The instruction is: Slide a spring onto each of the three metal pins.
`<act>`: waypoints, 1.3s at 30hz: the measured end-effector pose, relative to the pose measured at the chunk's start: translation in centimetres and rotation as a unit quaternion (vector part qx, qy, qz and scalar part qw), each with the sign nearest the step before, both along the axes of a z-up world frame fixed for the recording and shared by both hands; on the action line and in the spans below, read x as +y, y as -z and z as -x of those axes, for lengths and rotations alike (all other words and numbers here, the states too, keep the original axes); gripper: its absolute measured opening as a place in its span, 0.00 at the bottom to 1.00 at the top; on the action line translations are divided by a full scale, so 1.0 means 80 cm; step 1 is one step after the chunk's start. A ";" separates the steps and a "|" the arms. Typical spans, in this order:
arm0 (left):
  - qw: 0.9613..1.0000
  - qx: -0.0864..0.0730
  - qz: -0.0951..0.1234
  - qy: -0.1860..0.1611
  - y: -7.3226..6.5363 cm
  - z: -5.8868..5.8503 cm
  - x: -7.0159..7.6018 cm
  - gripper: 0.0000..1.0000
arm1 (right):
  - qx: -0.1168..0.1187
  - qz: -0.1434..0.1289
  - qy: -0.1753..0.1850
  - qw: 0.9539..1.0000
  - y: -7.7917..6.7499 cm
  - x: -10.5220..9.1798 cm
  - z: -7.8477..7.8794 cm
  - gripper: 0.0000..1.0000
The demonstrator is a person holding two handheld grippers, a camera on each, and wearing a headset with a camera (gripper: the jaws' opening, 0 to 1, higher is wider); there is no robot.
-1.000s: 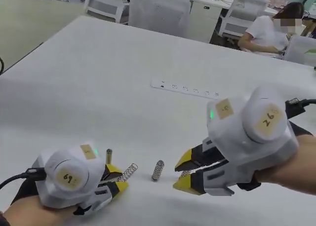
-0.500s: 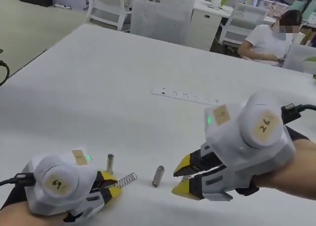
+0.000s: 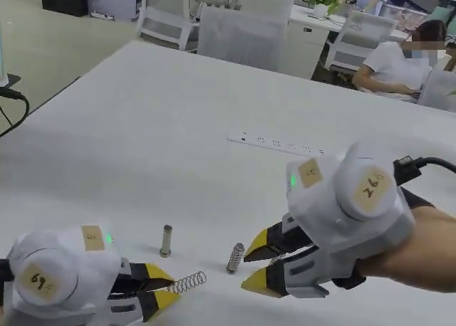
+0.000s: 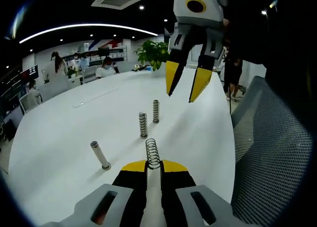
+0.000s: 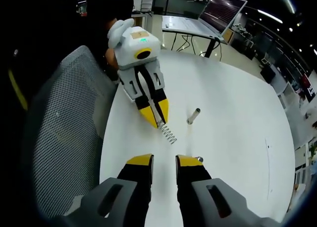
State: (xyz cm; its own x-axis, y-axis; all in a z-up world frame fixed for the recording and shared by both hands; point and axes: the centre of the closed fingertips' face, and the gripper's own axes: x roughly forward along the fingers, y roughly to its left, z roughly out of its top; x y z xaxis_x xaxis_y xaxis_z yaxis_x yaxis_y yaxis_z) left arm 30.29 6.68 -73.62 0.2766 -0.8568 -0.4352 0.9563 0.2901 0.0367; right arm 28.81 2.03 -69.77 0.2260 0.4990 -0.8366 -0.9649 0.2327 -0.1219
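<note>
My left gripper (image 3: 169,287) is at the bottom left of the head view, shut on the end of a loose spring (image 3: 187,282) that sticks out over the white table (image 3: 178,127). A bare metal pin (image 3: 166,240) stands just beyond that spring. To its right stands a pin wearing a spring (image 3: 235,258). My right gripper (image 3: 246,271) hangs open right beside that pin. In the left gripper view the held spring (image 4: 152,153) juts from the shut jaws, the bare pin (image 4: 100,155) is on the left, and two sprung pins (image 4: 143,124) (image 4: 156,111) stand ahead.
A white power strip (image 3: 274,142) lies further out on the table. Office chairs (image 3: 235,38) and a seated person (image 3: 392,66) are beyond the far edge. A mesh chair back (image 4: 267,152) sits close to the near table edge.
The left gripper with its spring has drawn back toward me, away from the bare pin. The right gripper has edged closer to the sprung pin. The head camera has shifted.
</note>
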 end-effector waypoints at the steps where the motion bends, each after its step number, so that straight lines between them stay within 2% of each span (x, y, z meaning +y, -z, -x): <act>1: 1.000 -0.001 0.005 0.007 -0.005 0.004 -0.001 0.02 | 0.002 0.000 -0.003 1.000 0.001 0.002 0.001 0.16; 4: 0.999 -0.009 0.018 0.031 -0.023 0.015 -0.006 0.02 | 0.002 -0.001 -0.010 1.000 0.002 0.005 0.003 0.17; 7: 0.999 -0.014 0.020 0.047 -0.034 0.023 -0.007 0.02 | 0.003 -0.001 -0.015 1.000 0.002 0.006 0.005 0.18; 15: 0.996 -0.024 0.028 0.083 -0.052 0.043 -0.016 0.02 | 0.016 -0.002 -0.037 0.999 0.007 0.010 0.018 0.18; 24: 0.994 -0.029 0.045 0.095 -0.065 0.049 -0.023 0.02 | 0.026 0.001 -0.051 0.998 0.013 0.013 0.027 0.13; 31: 0.994 -0.032 0.043 0.098 -0.062 0.049 -0.024 0.02 | 0.020 0.003 -0.051 0.999 0.009 0.012 0.025 0.09; 39: 0.994 -0.031 0.037 0.094 -0.054 0.045 -0.025 0.02 | 0.007 0.002 -0.055 0.998 -0.011 0.018 0.024 0.09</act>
State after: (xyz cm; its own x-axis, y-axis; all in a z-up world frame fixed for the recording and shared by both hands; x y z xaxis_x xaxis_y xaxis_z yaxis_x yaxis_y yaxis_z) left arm 26.72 4.66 -69.31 0.1337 -0.9246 -0.3567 0.9903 0.1112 0.0830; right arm 26.88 3.50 -68.90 0.1585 0.5168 -0.8413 -0.9862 0.1248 -0.1091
